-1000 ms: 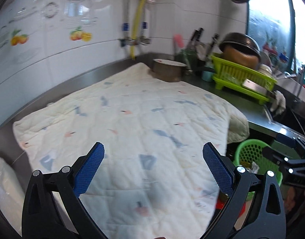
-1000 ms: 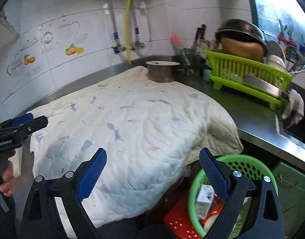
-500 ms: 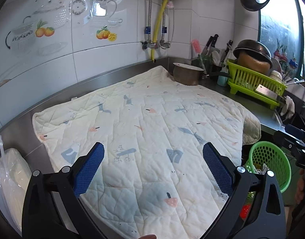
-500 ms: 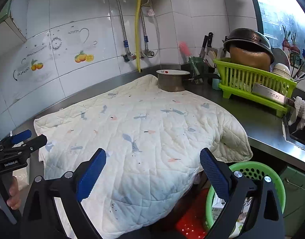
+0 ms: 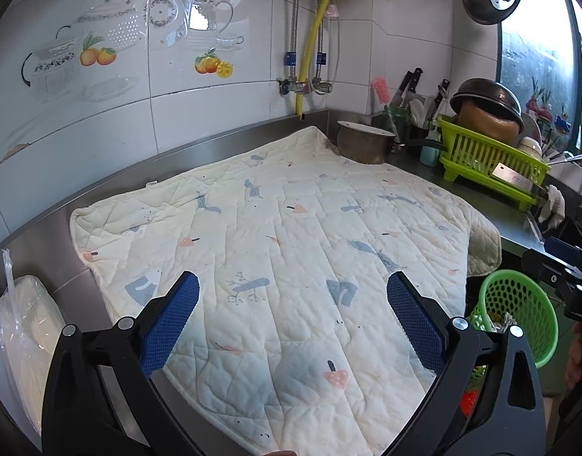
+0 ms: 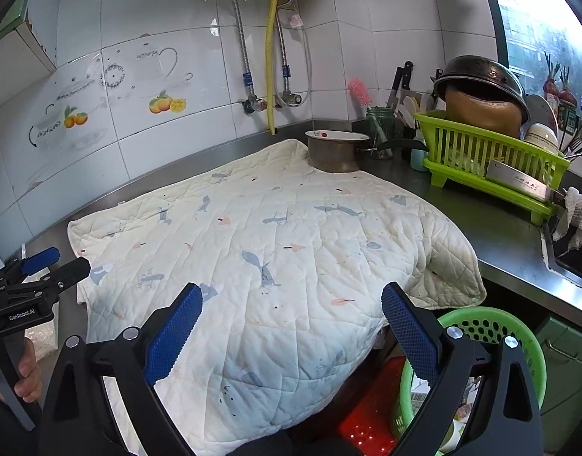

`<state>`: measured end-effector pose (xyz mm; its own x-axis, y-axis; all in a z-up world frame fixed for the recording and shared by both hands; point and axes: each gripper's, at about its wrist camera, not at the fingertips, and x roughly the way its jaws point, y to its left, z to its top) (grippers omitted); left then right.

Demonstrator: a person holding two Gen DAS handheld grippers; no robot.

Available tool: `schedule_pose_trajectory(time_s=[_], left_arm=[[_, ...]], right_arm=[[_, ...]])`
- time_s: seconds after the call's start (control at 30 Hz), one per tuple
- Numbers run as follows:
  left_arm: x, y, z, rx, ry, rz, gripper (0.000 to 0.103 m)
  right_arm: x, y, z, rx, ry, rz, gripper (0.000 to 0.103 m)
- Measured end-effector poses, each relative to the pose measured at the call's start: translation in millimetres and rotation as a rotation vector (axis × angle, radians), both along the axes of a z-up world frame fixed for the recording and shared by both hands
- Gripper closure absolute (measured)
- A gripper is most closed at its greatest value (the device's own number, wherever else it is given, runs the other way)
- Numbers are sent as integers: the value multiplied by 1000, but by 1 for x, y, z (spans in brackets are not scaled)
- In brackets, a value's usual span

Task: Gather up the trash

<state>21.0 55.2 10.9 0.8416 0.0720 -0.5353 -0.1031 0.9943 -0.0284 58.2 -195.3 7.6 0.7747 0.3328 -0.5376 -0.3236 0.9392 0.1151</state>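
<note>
A green perforated trash basket [image 5: 519, 315] stands below the counter's front edge at the right, with scraps of trash inside; it also shows in the right wrist view [image 6: 492, 334]. My left gripper [image 5: 291, 307] is open and empty, above the quilted white mat [image 5: 283, 235]. My right gripper [image 6: 289, 315] is open and empty, above the mat's front right part [image 6: 275, 250], with the basket just right of its right finger. No loose trash shows on the mat.
A metal pot [image 5: 363, 142] sits at the mat's far corner. A green dish rack [image 5: 488, 159] with pots and a cleaver stands at the right. A white plastic bag [image 5: 21, 338] lies at the left. A red item [image 6: 367, 410] lies under the counter.
Both grippers have pulled back and risen, so more of the mat and wall shows. Both stay open and empty.
</note>
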Motion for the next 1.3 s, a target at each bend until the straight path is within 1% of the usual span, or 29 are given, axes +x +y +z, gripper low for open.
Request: schedule_pose_trajectory(time_s=[0.6,0.7,0.8,1.0,1.3], left_arm=[[0,-1,3,12,-8,2,5],[-1,0,4,16,-9,12,5],[-2,-1,5,37,-18,30,5],[-4,0,8,47,-27,58,5],[-6,-7,11,67,-40,78,5]], right_arm=[[-1,5,2,-1,-1,4,11],[-1,6,3,-2,-4,0,11],[0,8,3,-10,-12,-10,11],[-1,11,4,-31,-25,-24,11],[-2,13,4,-64,-46,-60,11]])
